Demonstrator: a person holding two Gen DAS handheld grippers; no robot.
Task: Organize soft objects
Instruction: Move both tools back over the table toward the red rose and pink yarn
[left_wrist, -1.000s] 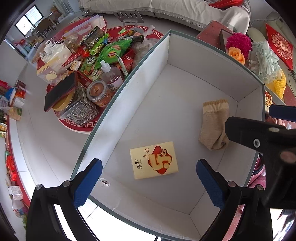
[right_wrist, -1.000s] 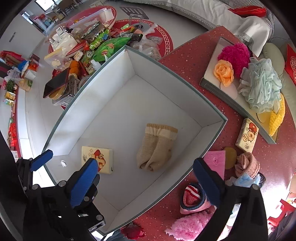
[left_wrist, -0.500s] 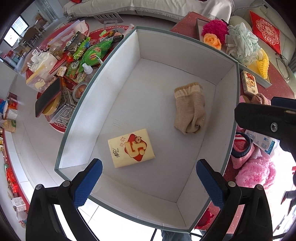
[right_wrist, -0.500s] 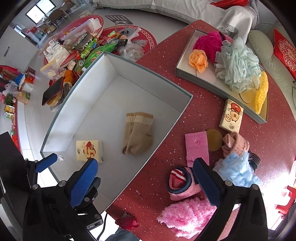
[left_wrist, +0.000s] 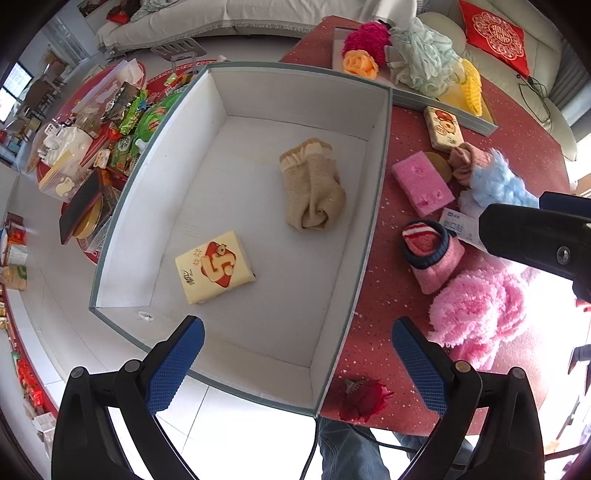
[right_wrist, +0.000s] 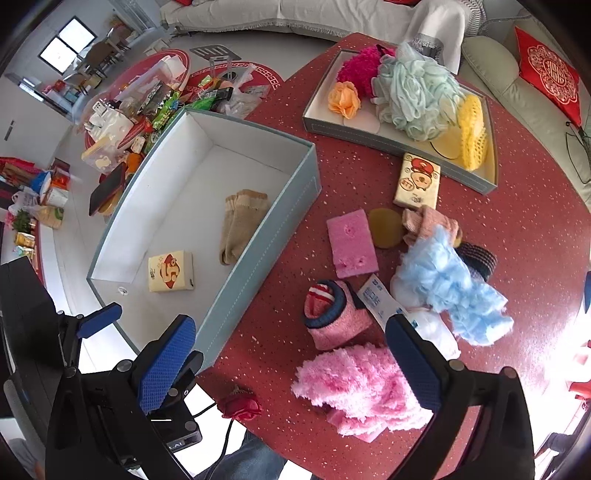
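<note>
both grippers hang above a red speckled table (right_wrist: 517, 221) with their jaws spread wide and nothing between them. the left gripper (left_wrist: 297, 363) sits over the near end of a grey-blue box (left_wrist: 384, 147) with a white inside, which holds a folded beige sock pair (left_wrist: 314, 190) toward its right wall and a yellow tissue pack (left_wrist: 214, 266) nearer the left, the two well apart. the right gripper (right_wrist: 295, 363) is over the table to the right of that box, above a fluffy pink item (right_wrist: 354, 387) close to the table's near edge. just beyond it lie a pink knitted sock with a red and navy cuff (right_wrist: 332, 314), a pink sponge (right_wrist: 351, 243), a round tan pad (right_wrist: 386, 227) touching the sponge's edge, a light blue fluffy item (right_wrist: 450, 291), and a second yellow tissue pack (right_wrist: 419, 181). farther back a shallow tray (right_wrist: 369, 136) carries a magenta pompom (right_wrist: 362, 70), an orange fabric rose (right_wrist: 345, 98), a pale green bath pouf (right_wrist: 417, 96) and a yellow knitted piece (right_wrist: 472, 129). a dark red fabric rose (right_wrist: 240, 404) lies at the table's near edge.
</note>
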